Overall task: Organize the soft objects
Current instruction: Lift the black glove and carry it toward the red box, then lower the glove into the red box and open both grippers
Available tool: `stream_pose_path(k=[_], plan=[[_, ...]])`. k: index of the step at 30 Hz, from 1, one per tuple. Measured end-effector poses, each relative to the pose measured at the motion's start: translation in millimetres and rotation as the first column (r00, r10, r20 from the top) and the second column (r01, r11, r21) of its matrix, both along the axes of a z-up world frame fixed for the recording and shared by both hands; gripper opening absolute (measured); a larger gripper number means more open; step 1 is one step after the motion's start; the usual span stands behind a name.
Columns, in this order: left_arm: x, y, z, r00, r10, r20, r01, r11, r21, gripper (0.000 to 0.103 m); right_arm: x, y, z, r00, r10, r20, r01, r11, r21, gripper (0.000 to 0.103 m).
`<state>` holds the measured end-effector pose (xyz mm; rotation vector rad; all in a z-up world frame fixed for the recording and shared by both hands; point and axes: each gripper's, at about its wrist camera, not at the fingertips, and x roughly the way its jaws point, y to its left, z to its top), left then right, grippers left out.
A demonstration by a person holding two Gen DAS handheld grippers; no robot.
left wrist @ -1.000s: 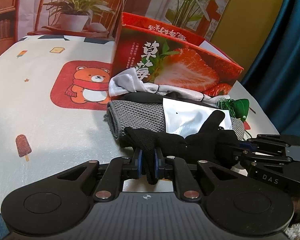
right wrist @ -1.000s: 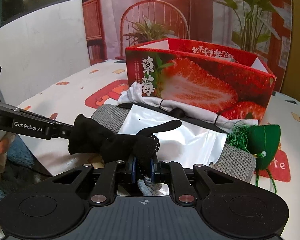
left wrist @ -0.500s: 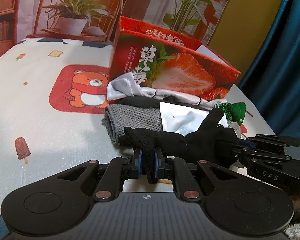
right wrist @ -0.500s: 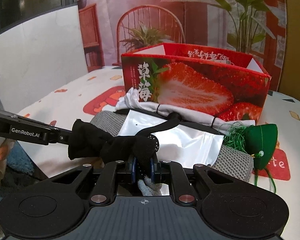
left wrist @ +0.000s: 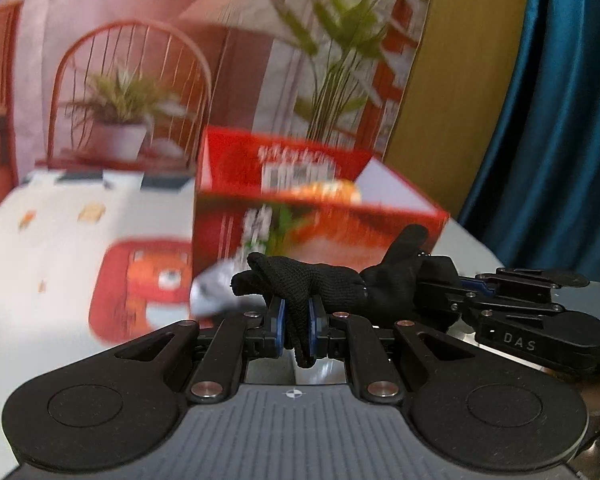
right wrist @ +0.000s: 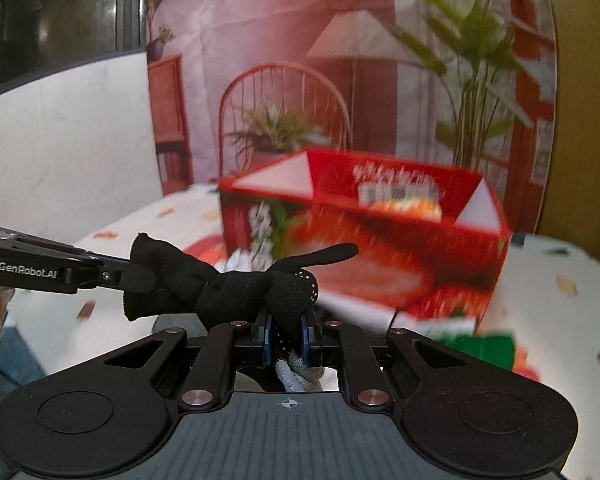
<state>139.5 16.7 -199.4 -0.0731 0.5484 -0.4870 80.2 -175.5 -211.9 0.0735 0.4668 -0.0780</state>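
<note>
The black glove (left wrist: 320, 280) has lifted off the pile, my left gripper (left wrist: 296, 322) and right gripper (right wrist: 286, 334) clenched on its ends below the centre-frame strawberry box (left wrist: 300, 216), ready to drop in

One black glove (left wrist: 324, 280), one red box (left wrist: 316, 216) (open-topped), two grippers.
</note>
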Motion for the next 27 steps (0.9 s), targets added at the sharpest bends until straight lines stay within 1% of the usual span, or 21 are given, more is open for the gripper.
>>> stream_pose_path(k=[5,9,13,14,17,20,24,27], plan=[[25,-14,33,0.998,0.001,0.068,0.000,1.000,-0.014,0.012,18,-19,27,0.998,-0.010,0.065,0.013,0.999,-0.047,0.012],[50,-29,52,0.993,0.001,0.119,-0.003,1.000,0.016,0.012,39,-39,44,0.995,-0.018,0.097,0.024,0.998,-0.052,0.012],[82,-43,62,0.992,0.012,0.128,-0.018,0.999,0.050,0.012,73,-57,55,0.993,-0.045,0.112,0.050,0.998,-0.046,0.012],[90,-46,63,0.992,0.019,0.125,-0.026,0.998,0.054,0.012,82,-62,57,0.992,-0.052,0.114,0.057,0.997,-0.043,0.012],[116,-52,64,0.996,0.033,0.084,-0.037,0.998,0.050,0.012,108,-75,58,0.992,-0.072,0.101,0.075,0.997,-0.025,0.013],[137,-56,57,0.999,0.041,0.029,-0.042,0.998,0.048,0.012,129,-87,51,0.996,-0.067,0.050,0.066,0.998,0.019,0.013],[152,-62,40,0.998,0.051,-0.024,-0.049,0.995,0.083,0.012,143,-97,36,0.996,-0.093,0.003,0.092,0.995,0.030,0.013],[156,-66,27,0.997,0.053,-0.059,-0.047,0.994,0.098,0.012,145,-105,25,0.994,-0.107,-0.016,0.108,0.991,0.084,0.013]])
